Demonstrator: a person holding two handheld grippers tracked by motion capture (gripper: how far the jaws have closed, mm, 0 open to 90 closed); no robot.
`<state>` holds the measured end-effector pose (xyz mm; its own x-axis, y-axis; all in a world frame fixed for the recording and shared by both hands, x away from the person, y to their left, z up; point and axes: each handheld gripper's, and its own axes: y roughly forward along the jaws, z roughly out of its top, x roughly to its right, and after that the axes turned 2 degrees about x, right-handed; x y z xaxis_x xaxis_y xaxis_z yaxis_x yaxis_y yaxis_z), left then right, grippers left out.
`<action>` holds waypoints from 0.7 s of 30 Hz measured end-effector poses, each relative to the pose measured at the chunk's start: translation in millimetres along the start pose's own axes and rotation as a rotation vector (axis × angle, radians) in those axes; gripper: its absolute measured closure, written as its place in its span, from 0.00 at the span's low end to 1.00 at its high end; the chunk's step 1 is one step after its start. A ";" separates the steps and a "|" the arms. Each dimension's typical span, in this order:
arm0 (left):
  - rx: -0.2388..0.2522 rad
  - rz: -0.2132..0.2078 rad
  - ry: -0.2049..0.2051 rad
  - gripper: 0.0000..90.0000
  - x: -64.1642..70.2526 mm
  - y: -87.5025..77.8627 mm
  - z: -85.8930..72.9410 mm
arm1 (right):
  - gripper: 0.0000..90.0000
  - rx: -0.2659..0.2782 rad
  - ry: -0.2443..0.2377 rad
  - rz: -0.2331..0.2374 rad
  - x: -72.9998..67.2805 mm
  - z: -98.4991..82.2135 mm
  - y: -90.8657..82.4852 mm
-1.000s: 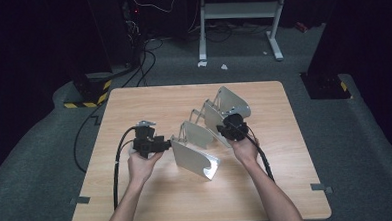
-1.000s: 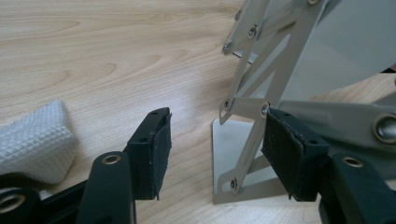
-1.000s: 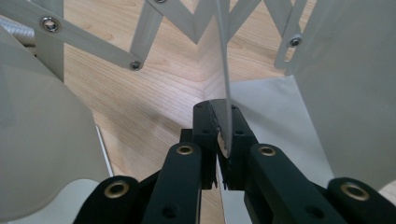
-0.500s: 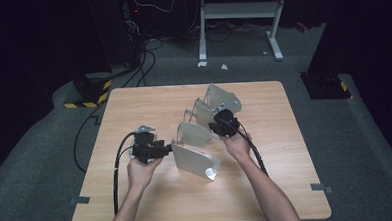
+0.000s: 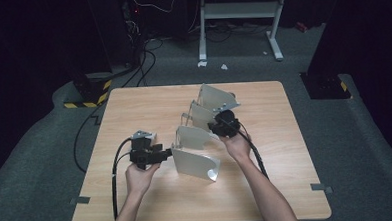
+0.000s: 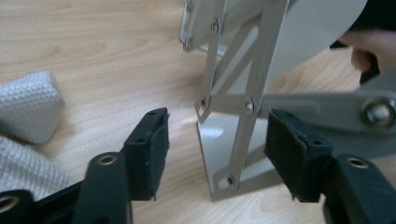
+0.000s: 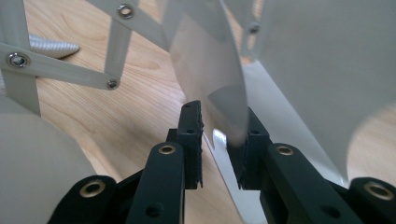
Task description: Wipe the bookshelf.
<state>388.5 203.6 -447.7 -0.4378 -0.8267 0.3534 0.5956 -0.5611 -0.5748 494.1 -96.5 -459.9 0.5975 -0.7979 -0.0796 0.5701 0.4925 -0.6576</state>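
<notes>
Two grippers work a folding metal rack (image 5: 200, 135) standing mid-table (image 5: 134, 108). Left gripper (image 6: 217, 154), at the rack's near left end, has jaws apart around a strut. Right gripper (image 7: 223, 142), farther right, has just been opening, a plate (image 7: 210, 70) between its jaws, unpressed.

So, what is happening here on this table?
A person works on an expanding metal rack with a gripper in each hand. The left gripper stands open around the rack's lattice bar without pressing it. The right gripper has a divider plate between its jaws, which have just been opening.
</notes>
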 end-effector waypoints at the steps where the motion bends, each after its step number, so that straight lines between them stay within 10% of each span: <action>1: 0.003 0.002 -0.004 0.42 -1.5 -0.1 0.7 | 0.84 0.002 0.002 -0.009 2.8 -4.3 -3.2; 11: -0.038 0.062 -0.021 0.39 -16.6 19.1 8.1 | 0.97 -0.073 0.077 -0.177 41.3 -64.0 -9.4; 21: -0.071 0.043 -0.001 0.39 -13.0 29.9 4.8 | 1.00 -0.070 0.082 -0.175 36.4 -62.5 9.5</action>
<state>415.2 197.3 -465.9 -0.4122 -0.8499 0.3283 0.5647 -0.5212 -0.6399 486.1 -142.7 -515.8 0.4434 -0.8961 -0.0183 0.6189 0.3209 -0.7169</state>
